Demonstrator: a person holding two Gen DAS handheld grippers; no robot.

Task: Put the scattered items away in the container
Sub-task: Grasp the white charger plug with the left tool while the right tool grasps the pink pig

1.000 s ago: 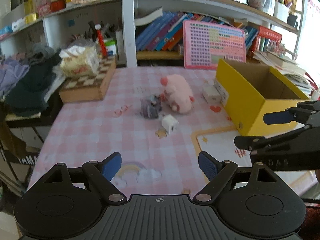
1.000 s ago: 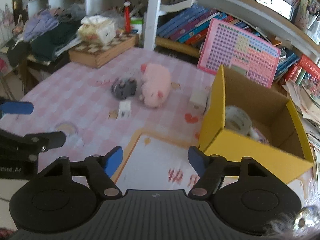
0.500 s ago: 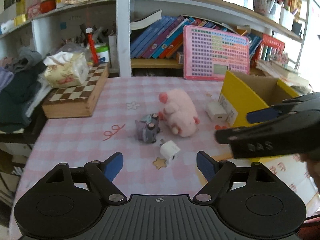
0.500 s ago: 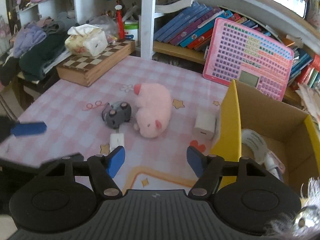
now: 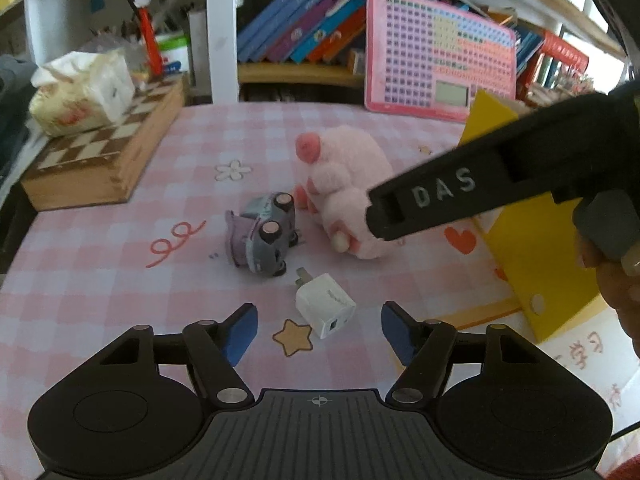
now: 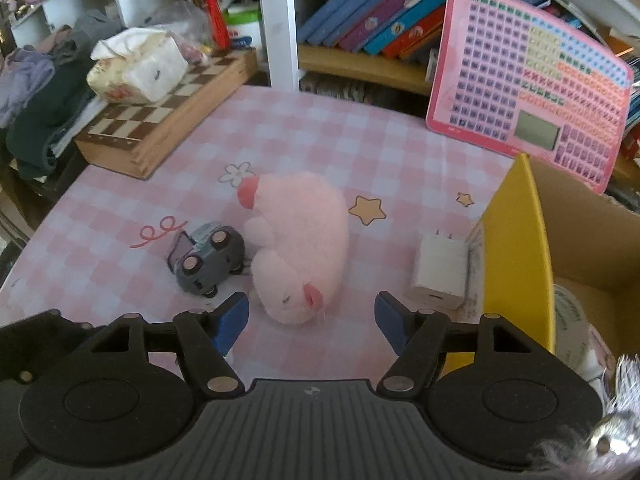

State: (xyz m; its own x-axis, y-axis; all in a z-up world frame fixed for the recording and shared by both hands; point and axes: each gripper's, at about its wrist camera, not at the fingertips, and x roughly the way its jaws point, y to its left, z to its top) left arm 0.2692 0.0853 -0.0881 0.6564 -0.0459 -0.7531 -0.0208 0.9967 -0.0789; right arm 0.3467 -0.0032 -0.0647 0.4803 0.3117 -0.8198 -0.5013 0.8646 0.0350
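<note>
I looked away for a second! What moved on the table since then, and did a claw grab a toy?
Both claws came closer to the toys. The left claw has been closing and now frames the small white plug, not pinching it. The right claw opened a little over the pink pig. Nothing was grabbed. The pig, toy car, plug and yellow box stayed put.

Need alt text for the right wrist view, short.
Open right gripper hovers over a pink plush pig lying on a pink checked tablecloth. A small grey toy car lies on its side left of the pig; a white charger block sits by the yellow cardboard box.
</note>
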